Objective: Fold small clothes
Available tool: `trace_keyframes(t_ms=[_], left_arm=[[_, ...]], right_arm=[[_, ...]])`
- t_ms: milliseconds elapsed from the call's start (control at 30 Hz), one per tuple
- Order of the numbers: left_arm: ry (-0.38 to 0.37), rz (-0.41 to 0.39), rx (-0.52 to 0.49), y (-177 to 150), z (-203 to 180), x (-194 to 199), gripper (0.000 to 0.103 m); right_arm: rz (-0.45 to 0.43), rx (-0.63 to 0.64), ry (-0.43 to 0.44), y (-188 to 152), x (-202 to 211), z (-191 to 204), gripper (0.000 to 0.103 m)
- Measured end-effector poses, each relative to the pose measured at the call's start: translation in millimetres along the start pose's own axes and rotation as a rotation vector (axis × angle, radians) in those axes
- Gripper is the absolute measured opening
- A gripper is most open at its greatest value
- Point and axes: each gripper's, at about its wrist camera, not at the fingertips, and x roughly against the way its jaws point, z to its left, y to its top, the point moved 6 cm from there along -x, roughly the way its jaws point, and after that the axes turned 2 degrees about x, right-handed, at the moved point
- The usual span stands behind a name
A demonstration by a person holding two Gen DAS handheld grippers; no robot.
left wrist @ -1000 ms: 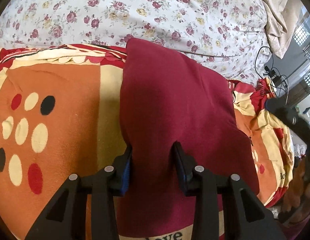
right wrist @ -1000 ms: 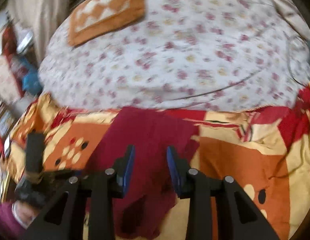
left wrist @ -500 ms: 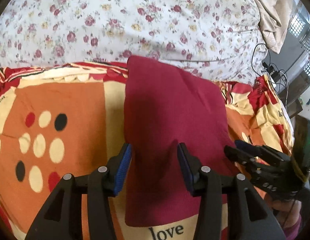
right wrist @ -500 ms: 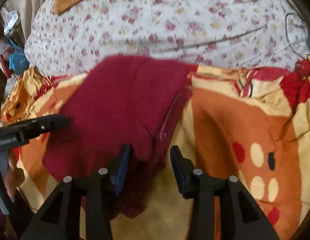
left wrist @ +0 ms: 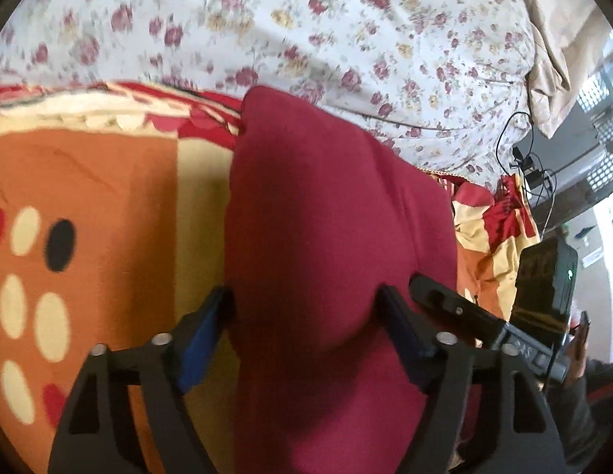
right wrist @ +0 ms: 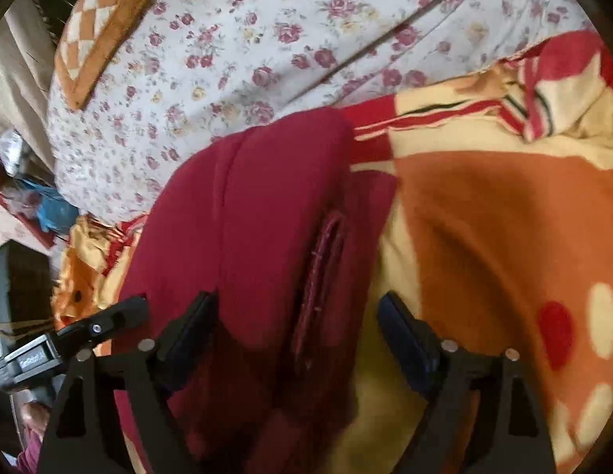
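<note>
Between the left gripper [left wrist: 304, 310] fingers: near end of a maroon garment [left wrist: 330, 217], jaws spread wide, nothing pinched; blue pads [left wrist: 200, 333] flank the cloth on either side, contact not clear.
Right gripper [right wrist: 296, 314]: jaws likewise apart, straddling the garment's right edge and a stitched opening, possibly a zip or pocket seam [right wrist: 320, 276]; no grasp.
Garment: folded lengthwise into a narrow strip, lying on an orange, cream and red patterned blanket [left wrist: 89, 205]; far end reaches a floral bedsheet [left wrist: 346, 19]; checked cushion [right wrist: 101, 27] beyond, seen from the right wrist; cables [left wrist: 523, 162] off the bed's far side.
Risks, as judged: a pinch closing on the top layer alone would peel the fold open; pads catching the blanket beneath would drag it along with the garment; uneven lift between the two grippers would skew the next fold.
Change from half a second back: both pairs of jaws stand wider; both cameras sit closer to the cloth; the right gripper's tip now lies beside the left gripper's right finger.
</note>
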Motion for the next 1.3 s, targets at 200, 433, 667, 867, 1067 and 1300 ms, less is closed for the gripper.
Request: trace_keyframes(t_ms=[200, 433, 667, 867, 1067, 1300], left_arm=[[-0.066, 0.058, 0.035, -1.4, 2.7, -13.5, 0.067], [-0.035, 0.010, -0.015, -6.2, -9.2, 15.8, 0.045], [0.002, -0.013, -0.016, -30.4, -2.0, 75.1, 0.043], [0.088, 0.009, 0.020, -72.9, 25.8, 111.5, 0.044], [0.126, 0.049, 0.081, -102.3, 58.6, 90.4, 0.068], [0.231, -0.083, 0.028, -97.5, 50.7, 116.4, 0.069]], right_arm=[[-0.013, 0.025, 0.058, 5.8, -10.9, 12.1, 0.060], [-0.037, 0.033, 0.089, 6.4, 8.4, 30.8, 0.040], [0.032, 0.046, 0.181, -15.9, 24.2, 73.8, 0.040], [0.110, 0.111, 0.214, -60.6, 19.0, 117.9, 0.041], [0.115, 0.294, -0.044, -97.9, 16.6, 119.0, 0.066], [0.006, 0.434, -0.114, -101.7, 87.2, 145.4, 0.065]])
